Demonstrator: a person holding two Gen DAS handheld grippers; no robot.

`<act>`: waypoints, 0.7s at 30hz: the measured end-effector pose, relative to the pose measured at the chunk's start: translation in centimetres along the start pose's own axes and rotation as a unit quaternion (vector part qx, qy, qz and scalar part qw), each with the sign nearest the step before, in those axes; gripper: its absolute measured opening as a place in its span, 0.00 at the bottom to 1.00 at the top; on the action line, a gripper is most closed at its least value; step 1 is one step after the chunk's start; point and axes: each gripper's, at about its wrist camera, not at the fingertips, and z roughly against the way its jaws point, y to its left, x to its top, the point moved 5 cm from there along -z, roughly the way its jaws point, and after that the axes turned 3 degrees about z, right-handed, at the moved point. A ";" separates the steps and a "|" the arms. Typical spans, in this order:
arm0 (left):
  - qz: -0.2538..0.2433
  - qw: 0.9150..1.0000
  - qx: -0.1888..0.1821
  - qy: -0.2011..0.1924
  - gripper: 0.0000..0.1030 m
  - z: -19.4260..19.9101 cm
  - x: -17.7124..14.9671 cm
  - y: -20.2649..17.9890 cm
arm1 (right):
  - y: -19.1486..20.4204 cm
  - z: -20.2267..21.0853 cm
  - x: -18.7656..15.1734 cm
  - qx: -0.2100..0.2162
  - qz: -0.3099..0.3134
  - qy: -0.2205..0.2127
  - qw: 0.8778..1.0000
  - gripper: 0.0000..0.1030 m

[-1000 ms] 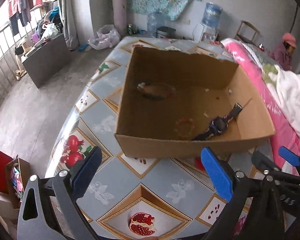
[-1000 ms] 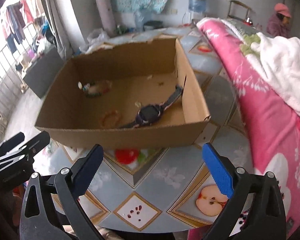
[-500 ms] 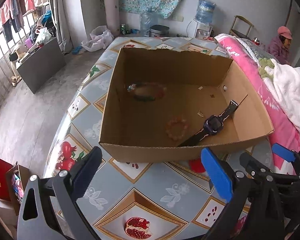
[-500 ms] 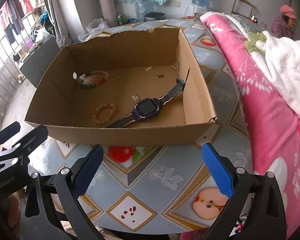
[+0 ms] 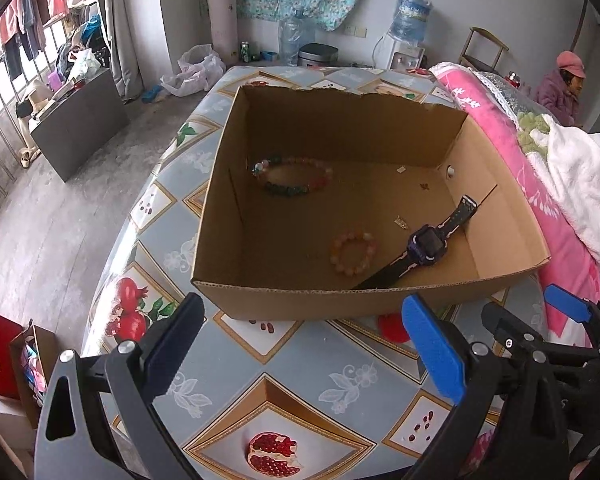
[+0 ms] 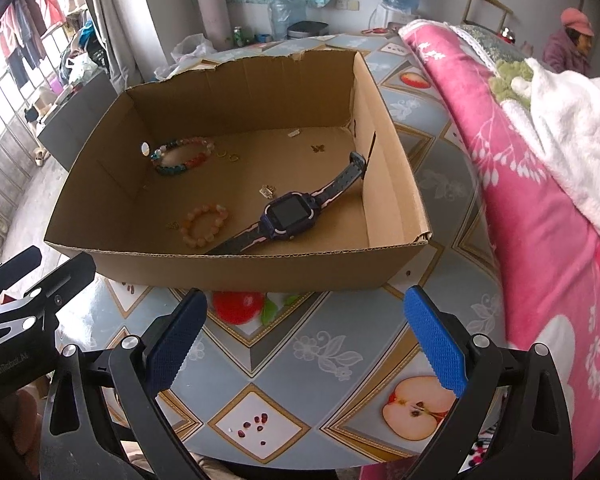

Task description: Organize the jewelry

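So going left to right: the left claw (image 5: 300,344) is spread wide with nothing in it, hanging over the fruit-patterned tabletop (image 5: 316,380) just short of the cardboard box (image 5: 296,300). Inside the box, far left, there's a multicolour bead bracelet (image 5: 294,176), then a smaller peach bead bracelet (image 5: 354,252) near the front wall, then a dark smartwatch (image 5: 426,240) lying diagonally with its strap reaching the right wall. A few tiny bits, maybe earrings or charms, are scattered on the box floor, too small to call. The right claw (image 6: 306,340) is also fully open and empty, parked in front of the box. Pink blanket (image 6: 540,200) off to the right. Honestly looks like everything's loose in the box and nothing's gripped, so I'd guess the sorting has barely begun or is between picks.
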 end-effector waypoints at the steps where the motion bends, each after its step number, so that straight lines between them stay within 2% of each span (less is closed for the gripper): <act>1: 0.000 1.000 0.000 0.000 0.95 0.0 0.0 0.0 | 0.0 0.0 0.0 0.000 0.000 0.000 1.000 0.92; 21: 0.000 1.000 0.000 0.001 0.95 0.1 -0.1 0.0 | -0.1 0.5 0.0 -0.006 -0.001 -0.005 1.000 0.92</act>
